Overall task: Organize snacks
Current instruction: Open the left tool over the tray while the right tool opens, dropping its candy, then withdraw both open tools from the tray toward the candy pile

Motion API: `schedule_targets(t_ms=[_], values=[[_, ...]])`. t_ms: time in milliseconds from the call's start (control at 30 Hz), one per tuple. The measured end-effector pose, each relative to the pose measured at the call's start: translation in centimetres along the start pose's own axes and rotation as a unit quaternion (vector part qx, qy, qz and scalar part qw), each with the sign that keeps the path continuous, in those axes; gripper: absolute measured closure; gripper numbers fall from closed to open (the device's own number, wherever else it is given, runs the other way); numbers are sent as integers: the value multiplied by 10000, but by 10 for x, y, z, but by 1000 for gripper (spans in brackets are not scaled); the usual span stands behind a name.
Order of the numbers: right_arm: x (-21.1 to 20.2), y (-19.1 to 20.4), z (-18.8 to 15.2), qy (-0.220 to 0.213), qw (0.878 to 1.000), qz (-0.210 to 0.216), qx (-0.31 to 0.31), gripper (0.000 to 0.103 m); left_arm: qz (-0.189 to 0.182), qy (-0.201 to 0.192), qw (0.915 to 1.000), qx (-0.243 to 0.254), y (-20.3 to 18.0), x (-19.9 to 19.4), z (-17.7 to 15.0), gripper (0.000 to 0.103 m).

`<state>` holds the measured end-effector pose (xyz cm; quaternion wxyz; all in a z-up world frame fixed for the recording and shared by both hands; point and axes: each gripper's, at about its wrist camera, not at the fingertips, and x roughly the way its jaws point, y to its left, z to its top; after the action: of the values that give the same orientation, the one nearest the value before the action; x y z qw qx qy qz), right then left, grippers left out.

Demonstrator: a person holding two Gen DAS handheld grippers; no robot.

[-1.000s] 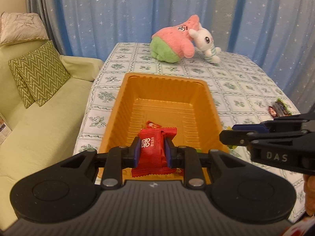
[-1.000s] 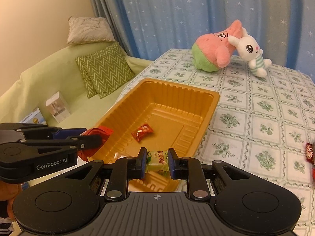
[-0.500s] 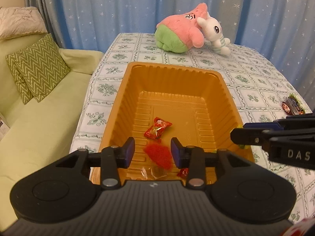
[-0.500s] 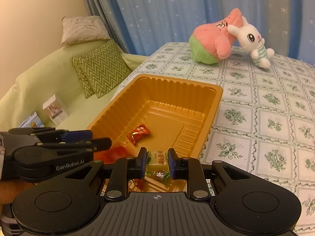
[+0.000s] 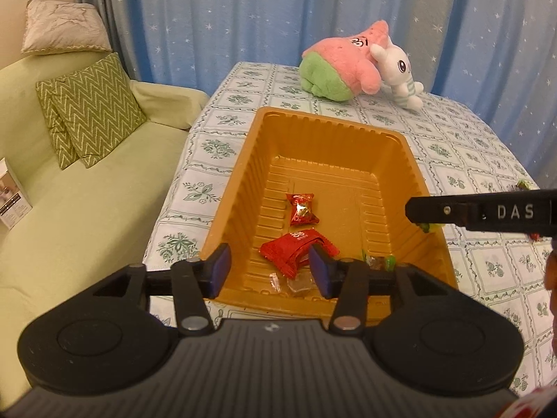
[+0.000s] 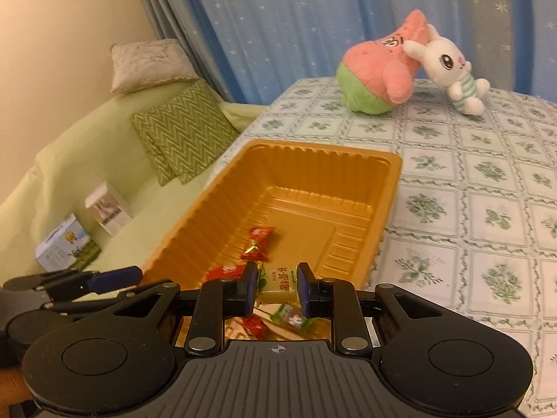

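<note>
An orange plastic tray [image 5: 240,188] [image 6: 383,181] sits on the patterned tablecloth. In it lie a red snack packet [image 5: 296,249], a small red candy [image 5: 302,209] [image 6: 257,242], a green candy [image 5: 379,261] [image 6: 292,317] and clear wrappers. My left gripper [image 5: 269,270] is open and empty above the tray's near end, the red packet lying below it. My right gripper [image 6: 276,287] is shut on a yellow-green candy [image 6: 278,287] over the tray's near right corner; it shows from the side in the left wrist view [image 5: 480,212].
A pink-and-green plush [image 5: 339,69] [image 6: 379,73] and a white rabbit plush [image 5: 397,76] [image 6: 449,69] lie at the table's far end. More candies [image 5: 522,185] lie at the right table edge. A green sofa [image 5: 80,188] with cushions and small boxes [image 6: 62,247] stands left.
My left gripper opened and let the red packet fall into the tray, then rose and drew back. My right gripper moved further over the tray's near end, still holding the candy.
</note>
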<state>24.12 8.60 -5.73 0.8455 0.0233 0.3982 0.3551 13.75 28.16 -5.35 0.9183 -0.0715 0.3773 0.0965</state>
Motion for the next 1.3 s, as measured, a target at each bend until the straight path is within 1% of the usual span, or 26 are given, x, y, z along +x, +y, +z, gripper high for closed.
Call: schedule_targets(t_ms=[67, 200, 300, 433, 600, 900, 1000, 1133, 1300], values=[[-4, -2, 0, -104, 9999, -65, 79, 46, 1, -30, 10000, -26, 0, -5, -1, 53], [-16, -8, -1, -183, 9994, -149, 271, 46, -17, -98, 9999, -23, -4, -15, -5, 48], [-25, -14, -4, -198, 9989, -107, 419, 46, -44, -126, 9999, -28, -10, -23, -7, 47], [-43, -19, -11, -261, 9981, -219, 517, 46, -73, -126, 9999, -27, -18, -35, -11, 38], [-70, -25, -28, -283, 9967, -489, 589, 46, -71, -81, 9999, -14, -30, -49, -17, 36], [-121, -35, -60, -327, 9931, -898, 679, 46, -113, -117, 9999, -19, -58, -77, -23, 27], [-137, -40, -67, -373, 9911, -1055, 715, 46, -160, -149, 9998, 45, -70, -85, -24, 25], [-157, -48, -75, -436, 9890, -1207, 734, 46, -245, -241, 9994, 90, -86, -96, -25, 18], [-180, -59, -86, -507, 9863, -1391, 734, 46, -398, -310, 9986, 143, -109, -105, -27, 16]])
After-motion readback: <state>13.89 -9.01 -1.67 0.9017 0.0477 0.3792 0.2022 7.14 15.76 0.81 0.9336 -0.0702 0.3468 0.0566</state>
